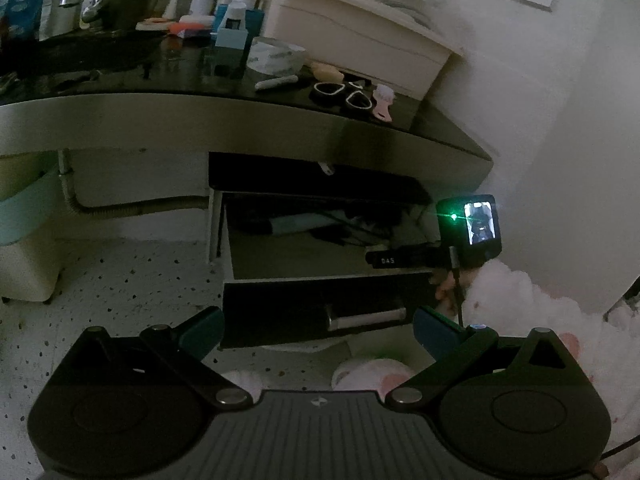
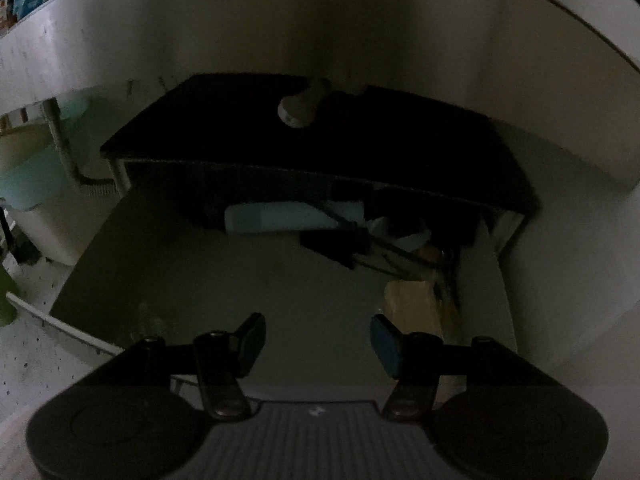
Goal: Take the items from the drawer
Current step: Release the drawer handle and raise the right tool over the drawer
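Drawer stands pulled out, a pale tube and cords at its back; right gripper hovers inside, left gripper outside, both spread and empty, seemingly between picks.

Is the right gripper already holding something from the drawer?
No. In the right wrist view the right gripper is open and empty, its fingers spread over the bare floor of the open drawer, short of the pale blue tube at the back.

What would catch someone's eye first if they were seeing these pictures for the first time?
Probably the open drawer under the dark countertop, with a pale blue bottle and tangled dark cables lying at its back. Next, the right gripper hangs open over the drawer's bare front floor, its lit screen glowing green in the left wrist view. The counter above is crowded with toiletries beside a cream bin.
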Demonstrator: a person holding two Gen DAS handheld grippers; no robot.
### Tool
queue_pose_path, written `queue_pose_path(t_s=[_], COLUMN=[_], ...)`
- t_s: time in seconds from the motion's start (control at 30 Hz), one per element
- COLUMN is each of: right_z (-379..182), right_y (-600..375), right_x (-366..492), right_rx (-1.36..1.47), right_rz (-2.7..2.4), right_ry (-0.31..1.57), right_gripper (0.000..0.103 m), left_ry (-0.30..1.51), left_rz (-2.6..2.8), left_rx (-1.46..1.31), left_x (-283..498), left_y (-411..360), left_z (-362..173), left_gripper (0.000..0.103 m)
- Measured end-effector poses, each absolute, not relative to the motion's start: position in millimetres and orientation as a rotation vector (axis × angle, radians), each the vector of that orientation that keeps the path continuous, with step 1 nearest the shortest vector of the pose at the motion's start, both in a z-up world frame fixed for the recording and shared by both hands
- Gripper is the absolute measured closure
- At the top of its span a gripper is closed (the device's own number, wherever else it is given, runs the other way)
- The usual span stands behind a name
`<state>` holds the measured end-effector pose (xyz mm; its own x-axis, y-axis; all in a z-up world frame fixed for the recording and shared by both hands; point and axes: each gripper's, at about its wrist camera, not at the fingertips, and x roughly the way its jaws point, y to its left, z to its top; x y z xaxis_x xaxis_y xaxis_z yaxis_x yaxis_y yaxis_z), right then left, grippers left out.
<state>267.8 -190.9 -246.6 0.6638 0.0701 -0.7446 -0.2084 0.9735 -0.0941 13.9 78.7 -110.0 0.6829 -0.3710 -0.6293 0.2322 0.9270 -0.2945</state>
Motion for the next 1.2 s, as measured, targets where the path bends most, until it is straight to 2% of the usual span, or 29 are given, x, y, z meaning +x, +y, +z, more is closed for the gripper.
queue_pose_path(t_s=[1.2], right_z=[-257.3], right_y=[-201.6], right_x=[252.2], right_rx=[-0.025], right_rz=[0.142], right_ry=[0.853], right_gripper=[0.045], left_ry=[0.766], left_rz=[-0.354], left_rx=[-0.210], left_x=[23.5], left_y=[69.1], left_z=[-111.0], left_gripper=[0.001])
